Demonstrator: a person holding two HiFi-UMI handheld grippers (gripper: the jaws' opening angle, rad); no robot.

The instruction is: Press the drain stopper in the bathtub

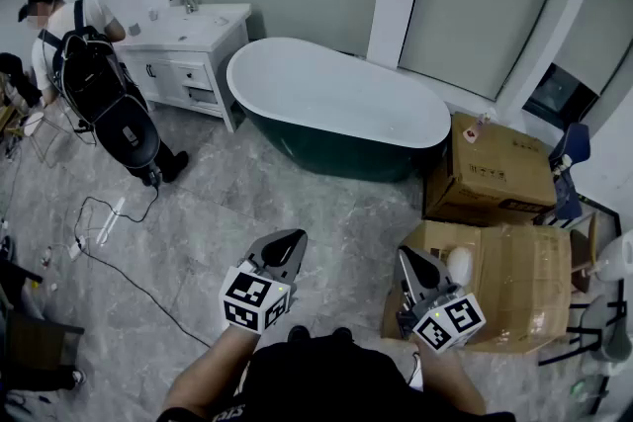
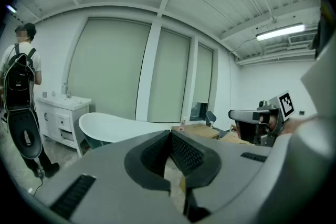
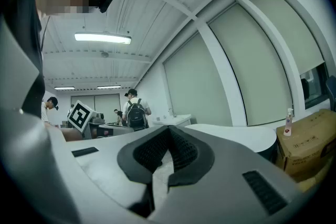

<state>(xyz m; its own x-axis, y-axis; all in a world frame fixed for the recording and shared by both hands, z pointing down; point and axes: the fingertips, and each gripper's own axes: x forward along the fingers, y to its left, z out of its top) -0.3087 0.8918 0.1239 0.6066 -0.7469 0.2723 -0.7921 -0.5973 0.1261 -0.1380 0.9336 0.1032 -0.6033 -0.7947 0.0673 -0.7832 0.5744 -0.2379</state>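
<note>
The left claw [image 1: 283, 248] and the right claw [image 1: 416, 269] are both held low near the person's body. In each gripper view the jaws are closed tip to tip, with nothing between them (left claw [image 2: 170, 136], right claw [image 3: 169, 131]). The bathtub [image 1: 336, 96] stands on the floor [image 1: 297, 198] ahead of both claws and well apart from them, a little more in front of the left claw than of the right one. Its long axis runs across the claws' direction, from far ahead on the left to nearer ahead on the right. The open side faces up, and the dark outer wall is turned to the claws. The drain stopper cannot be made out in any view. Only the head view looks down into the white inside of the tub. The left gripper view shows just the rim and the side of the bathtub [image 2: 113, 126] from low, and the right gripper view shows only its rim [image 3: 236, 134]. Just beside the right claw, on its right, is a cardboard box [image 1: 519, 287], and a second box [image 1: 499, 163] stands against the tub's nearer end. Far to the left of the left claw, a person with a backpack [image 1: 89, 64] stands by a white washstand [image 1: 188, 35].
</note>
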